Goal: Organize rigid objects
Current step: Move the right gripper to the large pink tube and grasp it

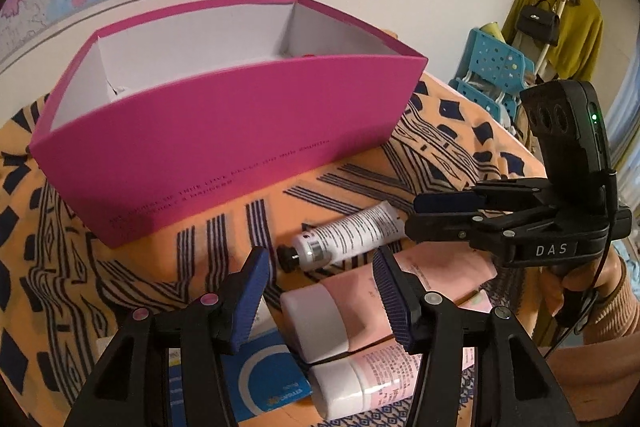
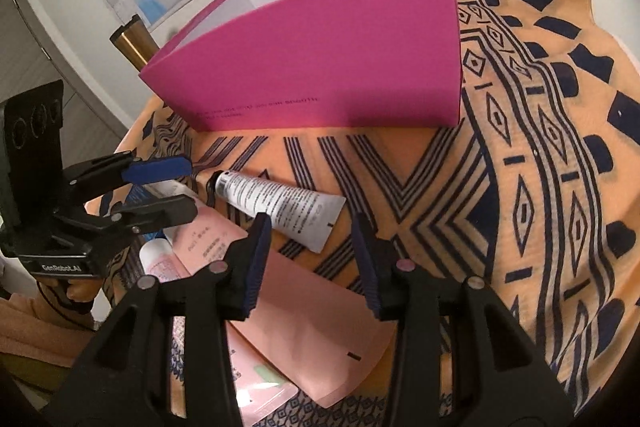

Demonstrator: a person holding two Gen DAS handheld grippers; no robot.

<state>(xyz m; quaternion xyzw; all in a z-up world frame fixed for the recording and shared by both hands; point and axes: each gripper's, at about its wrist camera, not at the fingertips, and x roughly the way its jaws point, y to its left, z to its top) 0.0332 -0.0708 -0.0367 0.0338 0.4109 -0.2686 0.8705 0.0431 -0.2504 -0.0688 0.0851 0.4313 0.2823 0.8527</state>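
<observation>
Left tongs parted, nothing gripped; large pink tube lies directly beneath, white cap toward lower left of view, long axis slanting up-right. Right tongs parted, empty, above same tube's flat crimped end. Small white tube, black cap at left, lies just beyond, between tongs and magenta box on patterned cloth. Left view alone shows box interior and second pink bottle; right view alone shows crimped tail.
</observation>
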